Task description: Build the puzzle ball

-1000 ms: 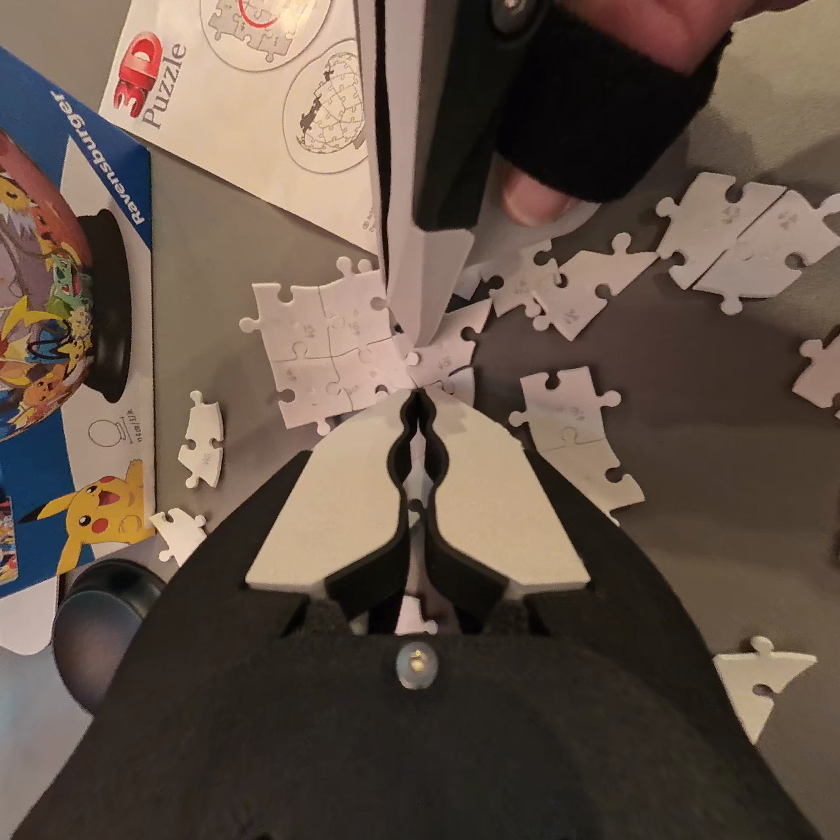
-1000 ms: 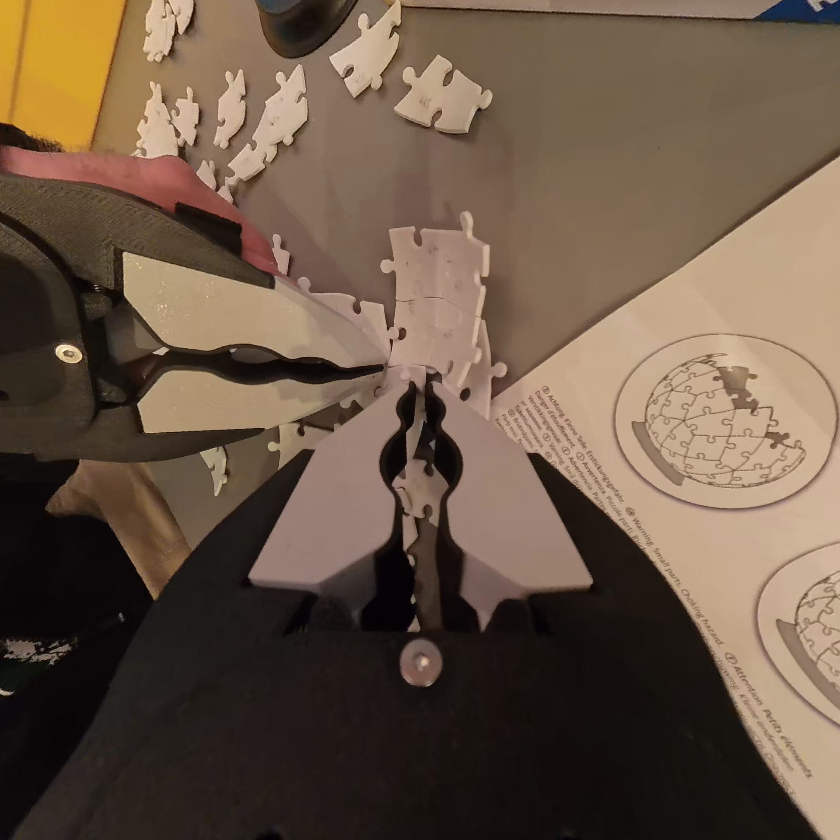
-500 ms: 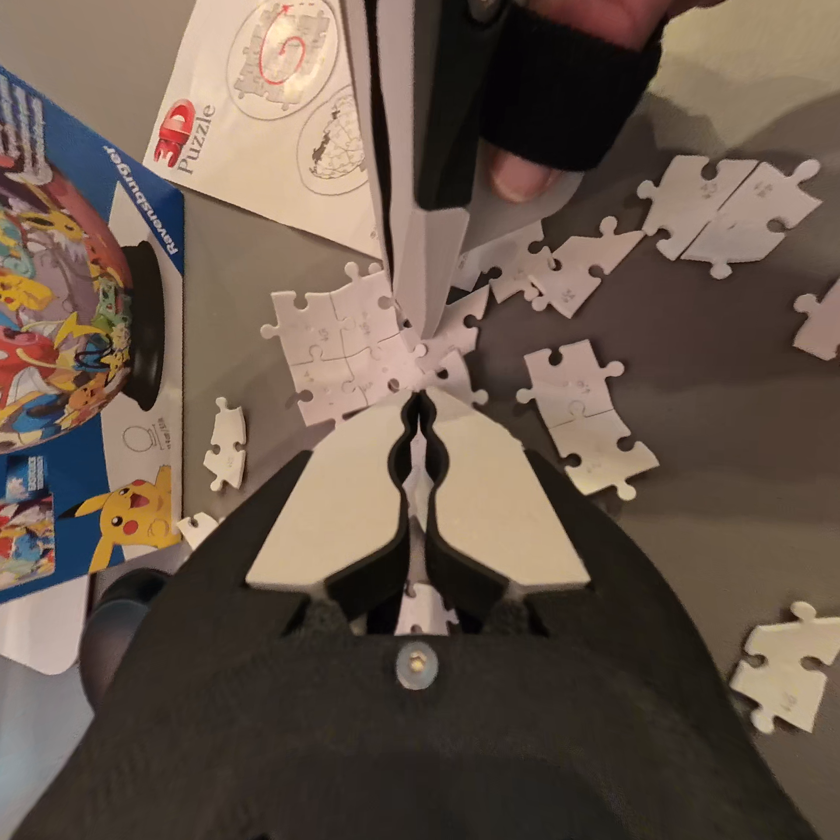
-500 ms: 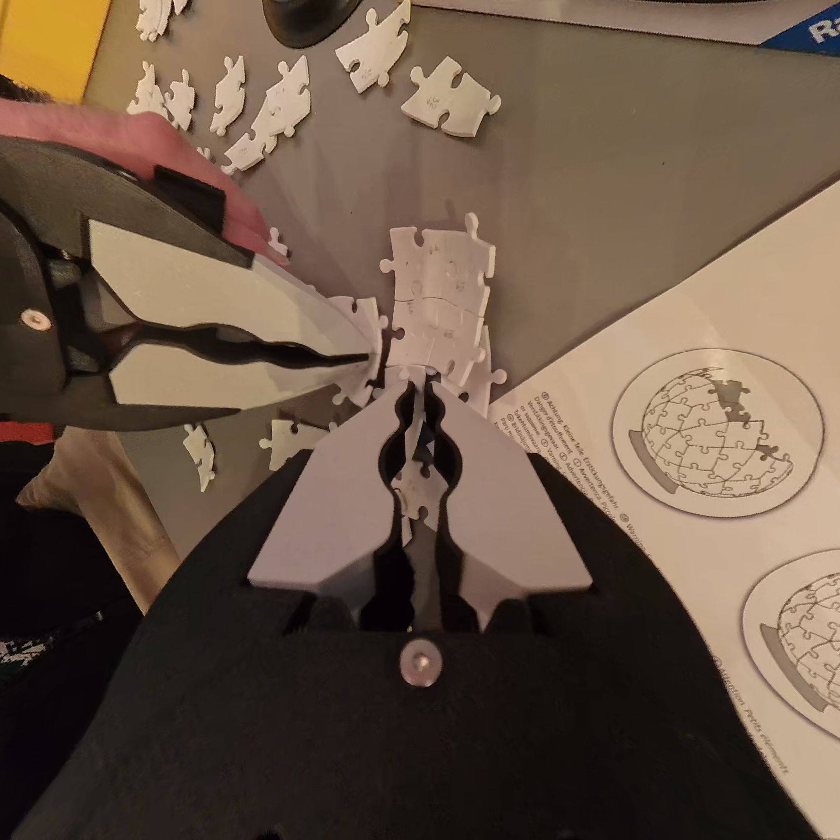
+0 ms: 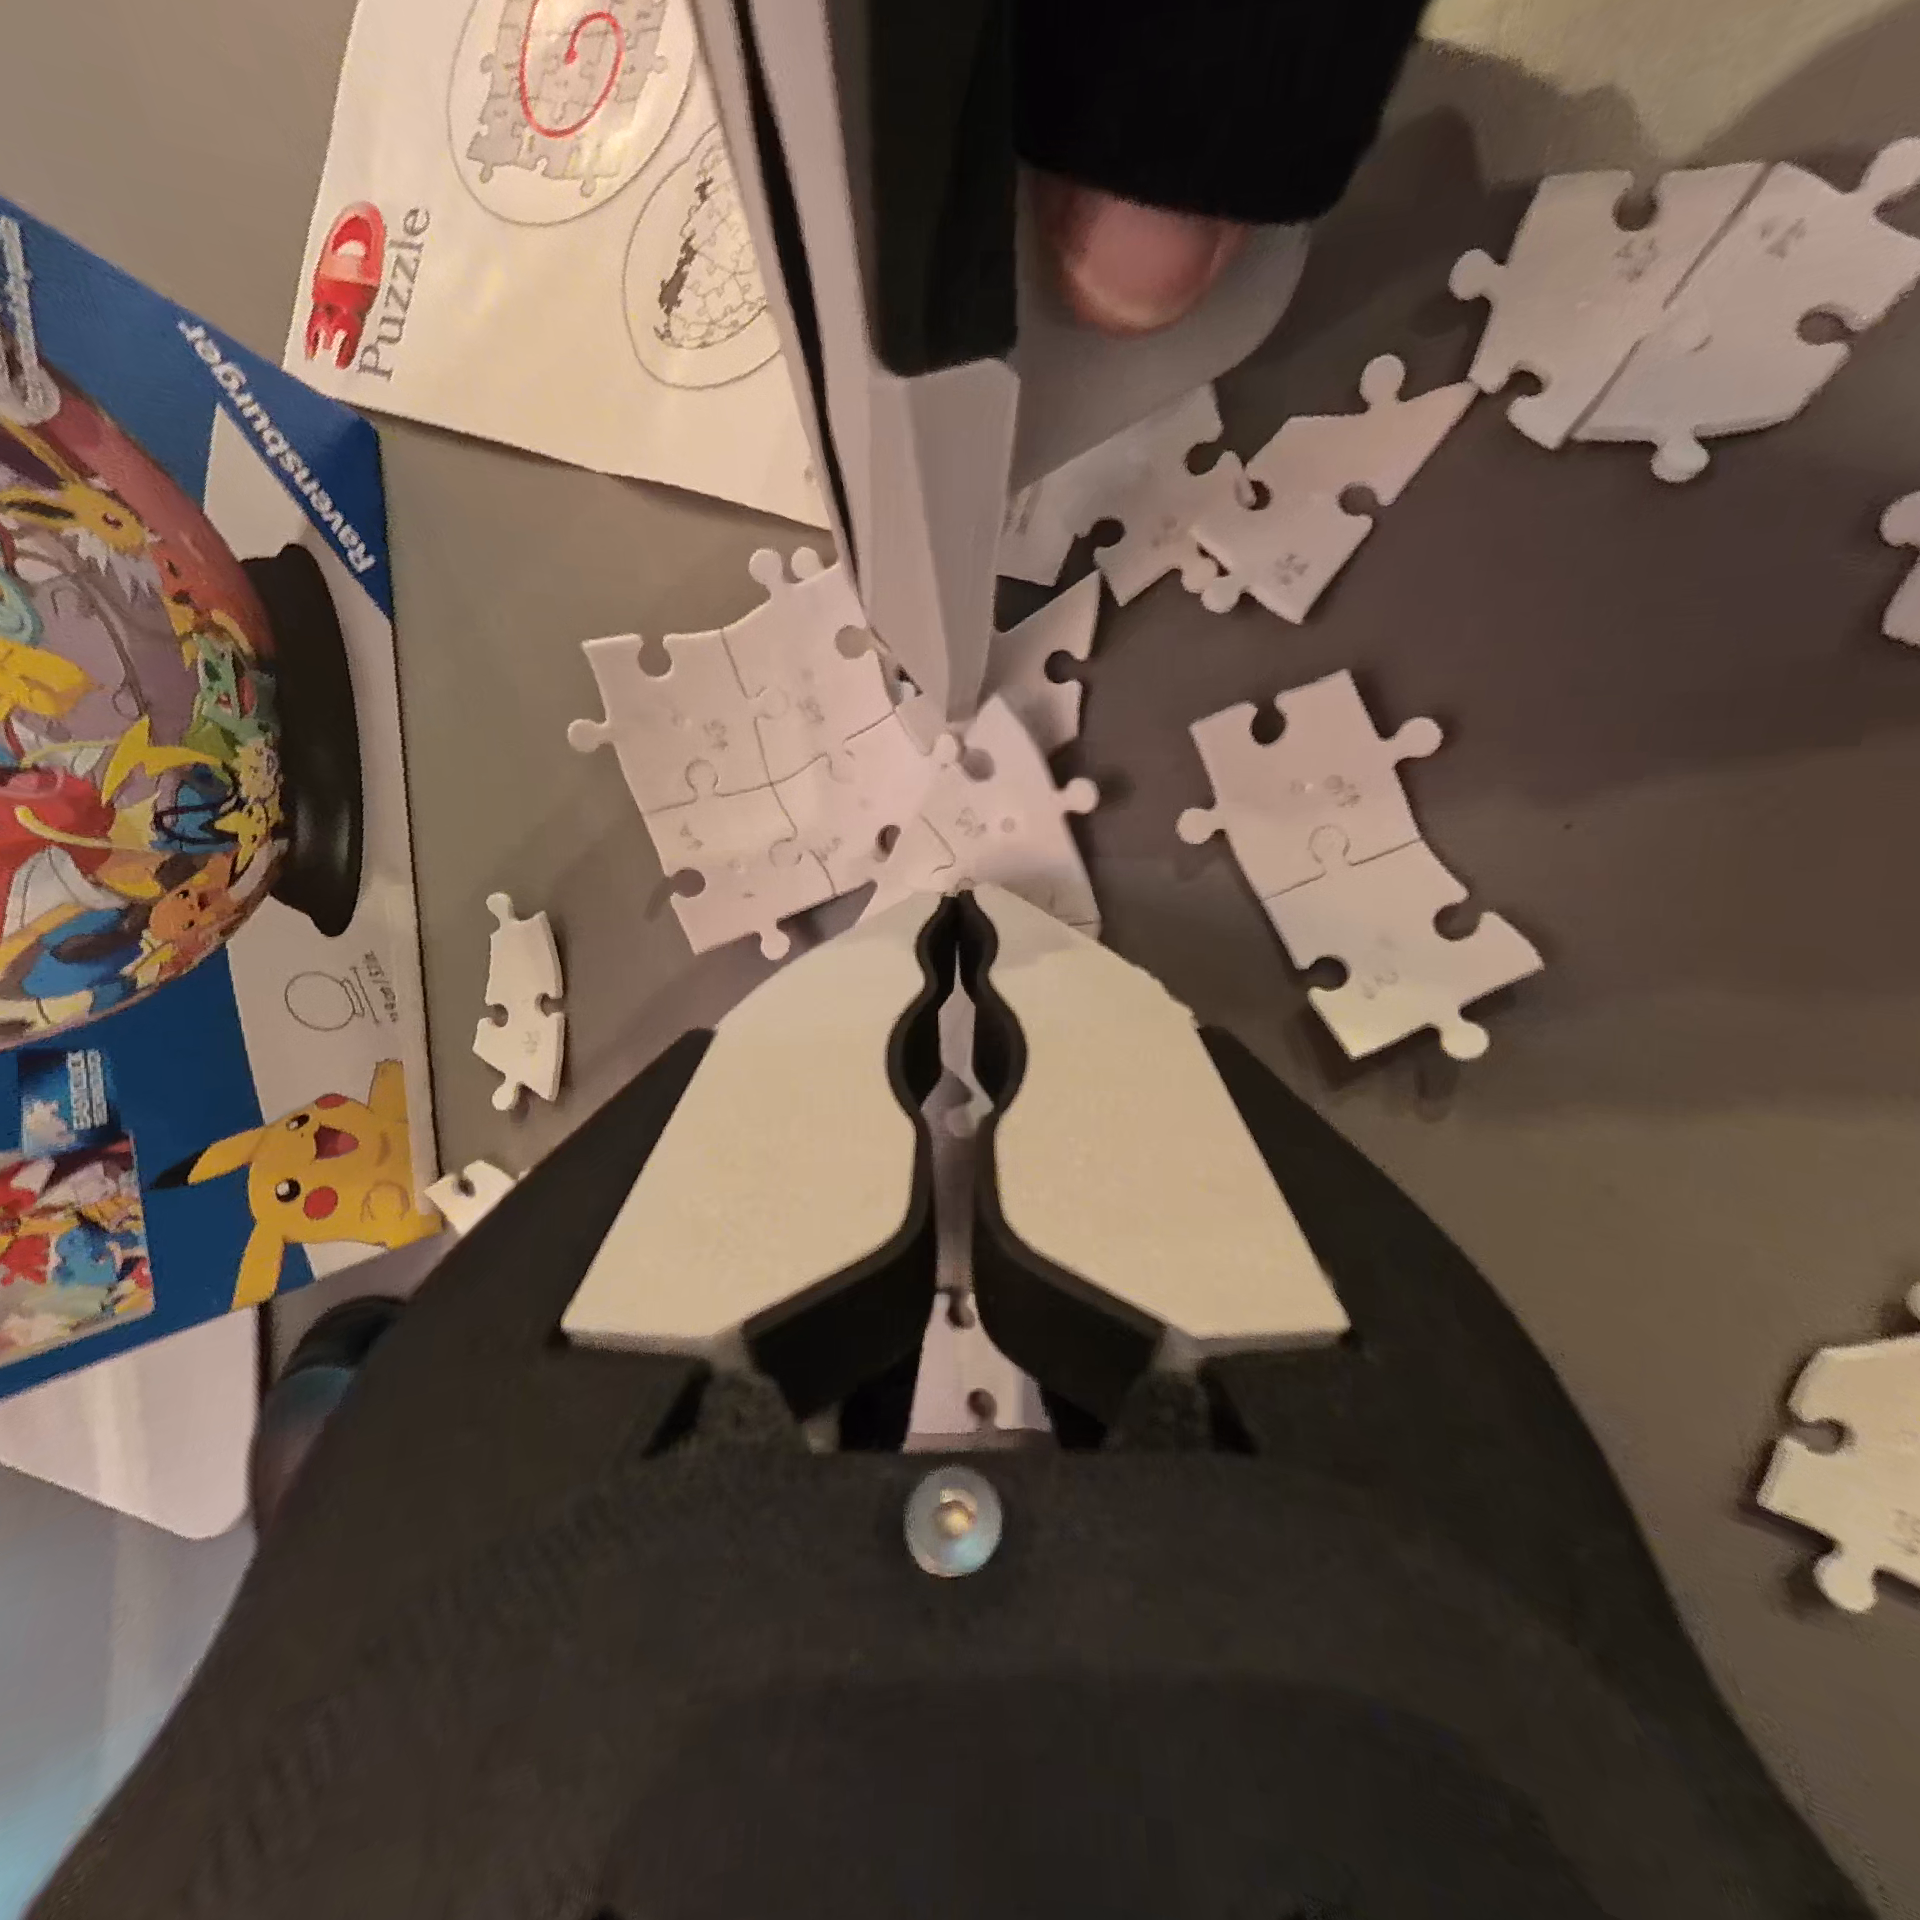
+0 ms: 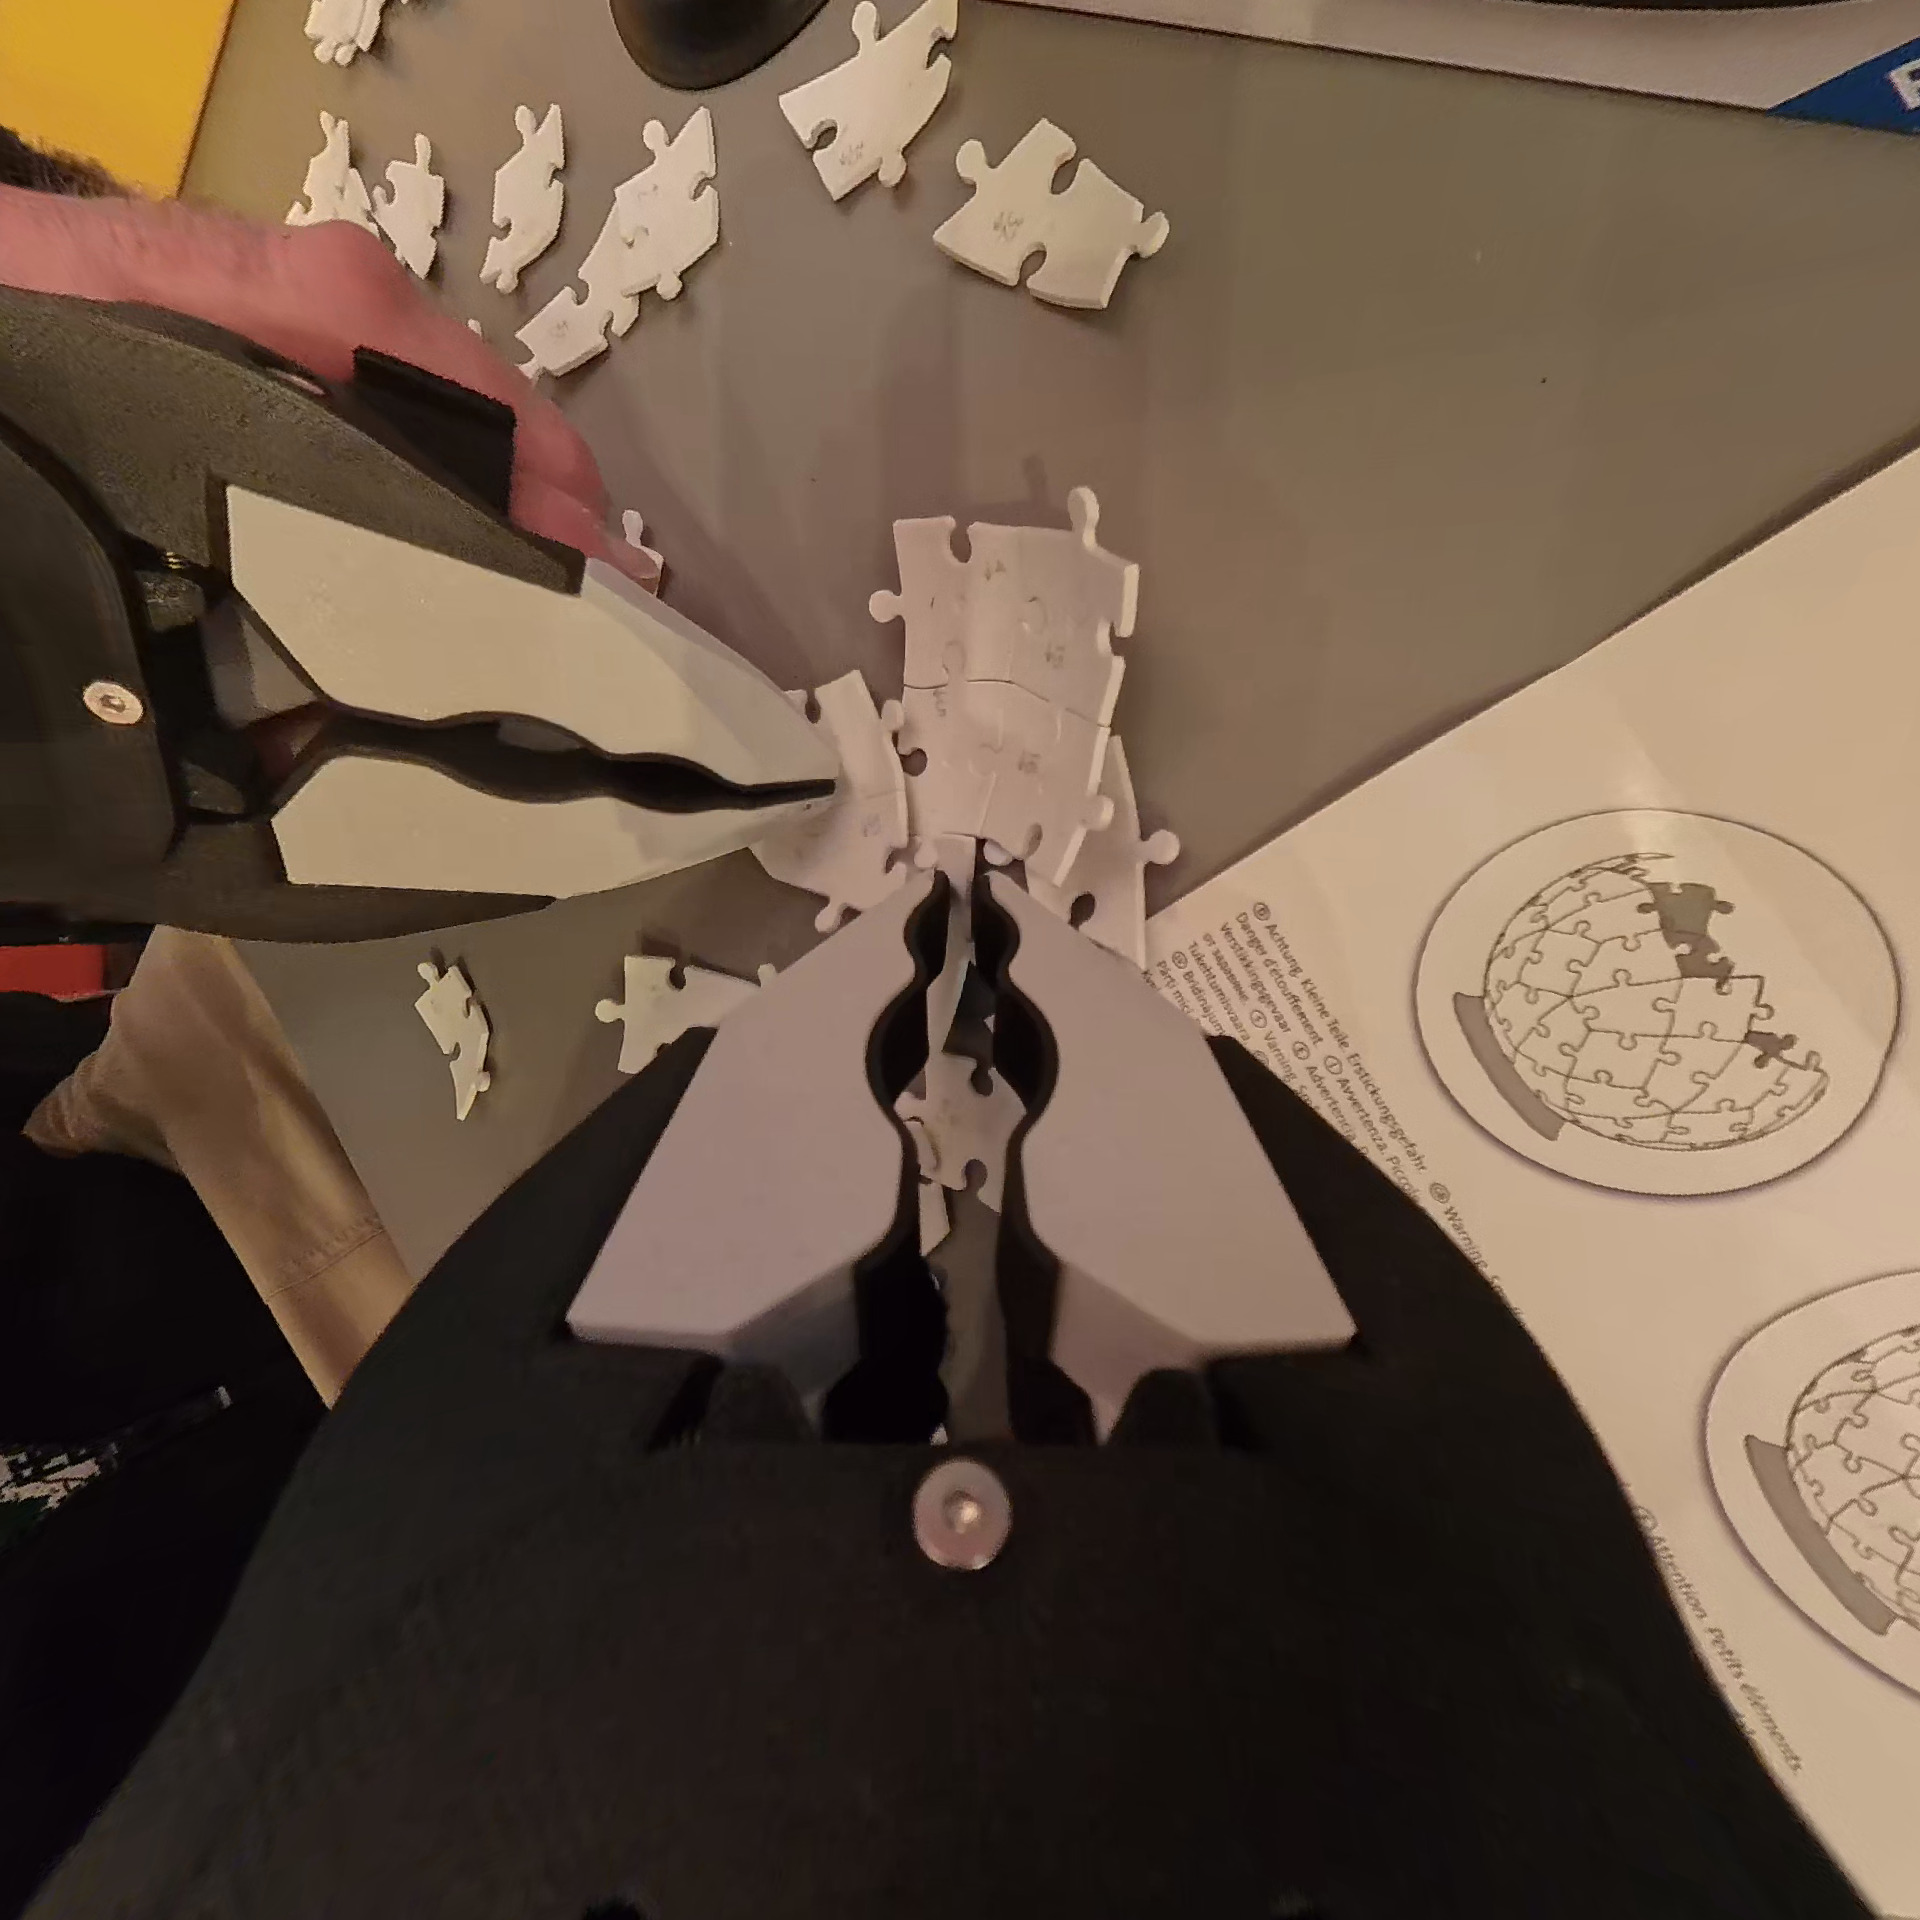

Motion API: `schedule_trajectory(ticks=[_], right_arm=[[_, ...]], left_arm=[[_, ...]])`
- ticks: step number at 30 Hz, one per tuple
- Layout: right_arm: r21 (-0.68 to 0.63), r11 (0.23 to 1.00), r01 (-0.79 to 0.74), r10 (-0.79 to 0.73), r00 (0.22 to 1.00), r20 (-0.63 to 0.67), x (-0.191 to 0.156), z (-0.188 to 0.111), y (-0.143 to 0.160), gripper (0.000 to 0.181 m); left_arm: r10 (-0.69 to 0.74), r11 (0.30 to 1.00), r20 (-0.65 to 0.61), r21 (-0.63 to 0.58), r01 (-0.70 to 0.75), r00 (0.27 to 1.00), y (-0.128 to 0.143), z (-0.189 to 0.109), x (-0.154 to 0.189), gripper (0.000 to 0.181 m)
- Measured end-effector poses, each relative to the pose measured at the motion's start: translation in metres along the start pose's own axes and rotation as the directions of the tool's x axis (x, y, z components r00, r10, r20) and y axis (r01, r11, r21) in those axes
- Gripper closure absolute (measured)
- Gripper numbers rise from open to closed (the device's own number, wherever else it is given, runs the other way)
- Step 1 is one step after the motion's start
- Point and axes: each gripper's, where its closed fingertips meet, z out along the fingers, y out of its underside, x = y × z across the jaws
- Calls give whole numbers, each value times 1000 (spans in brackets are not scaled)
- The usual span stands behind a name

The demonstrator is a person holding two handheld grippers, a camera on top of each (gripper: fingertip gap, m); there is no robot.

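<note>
Joined patch of white curved pcs is at centre, lifted above grey table, loose pcs lying around. Left gripper is clamped on patch near edge; right gripper is pinched on single piece beside patch, tips almost touching.

Advice for you: keep both grips tight, line tab w/ slot first, then press along the curve, not flat. Don't twist, seams can pop I think. Instruction sheet and box are near, keep away from them.
</note>
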Motion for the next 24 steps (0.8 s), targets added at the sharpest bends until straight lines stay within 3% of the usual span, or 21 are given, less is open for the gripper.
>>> schedule_trajectory(ticks=[17, 24], right_arm=[[-7, 1000, 24, -24, 1000, -3, 2, -1, 0, 177], [-8, 1000, 25, -25, 1000, 1, 2, -2, 0, 175]], left_arm=[[335, 942, -63, 3, -335, 940, -4, 0, 4, 181], [282, 959, -39, 36, -280, 959, -9, -9, -5, 181]])
